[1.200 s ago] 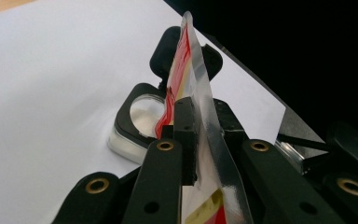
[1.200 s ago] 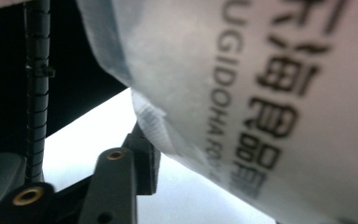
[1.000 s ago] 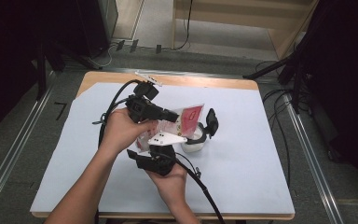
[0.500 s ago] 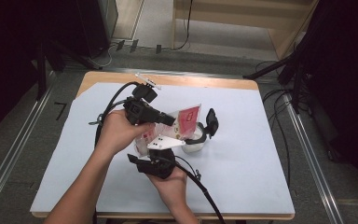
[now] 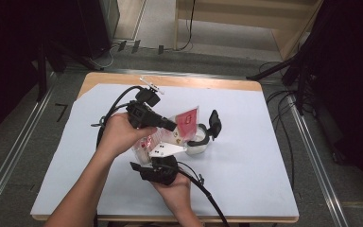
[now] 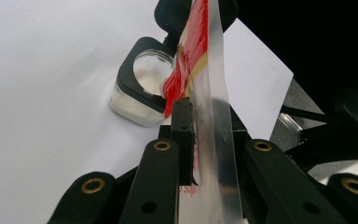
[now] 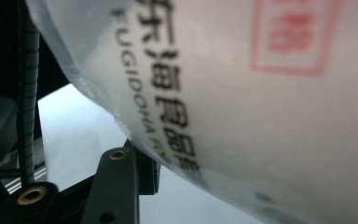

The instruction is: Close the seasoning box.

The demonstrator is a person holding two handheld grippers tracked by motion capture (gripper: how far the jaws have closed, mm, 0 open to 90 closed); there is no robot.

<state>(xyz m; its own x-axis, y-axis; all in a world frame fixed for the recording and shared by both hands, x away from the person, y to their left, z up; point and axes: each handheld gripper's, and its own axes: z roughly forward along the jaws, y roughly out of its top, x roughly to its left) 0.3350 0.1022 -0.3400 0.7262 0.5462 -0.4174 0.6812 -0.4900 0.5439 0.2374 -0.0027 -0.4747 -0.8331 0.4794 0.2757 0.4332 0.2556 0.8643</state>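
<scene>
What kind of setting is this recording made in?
Probably a lab or studio recording bay: a wooden table under a white sheet, metal floor rails, and dark curtains at the sides.

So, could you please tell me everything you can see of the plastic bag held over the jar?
The plastic bag is a clear, glossy pouch with a red and gold printed top and black lettering plus a red stamp on its white-filled lower part. It is tilted, its red end over the open jar. The left gripper pinches its flat upper film; the right gripper holds its bulging lower end.
</scene>
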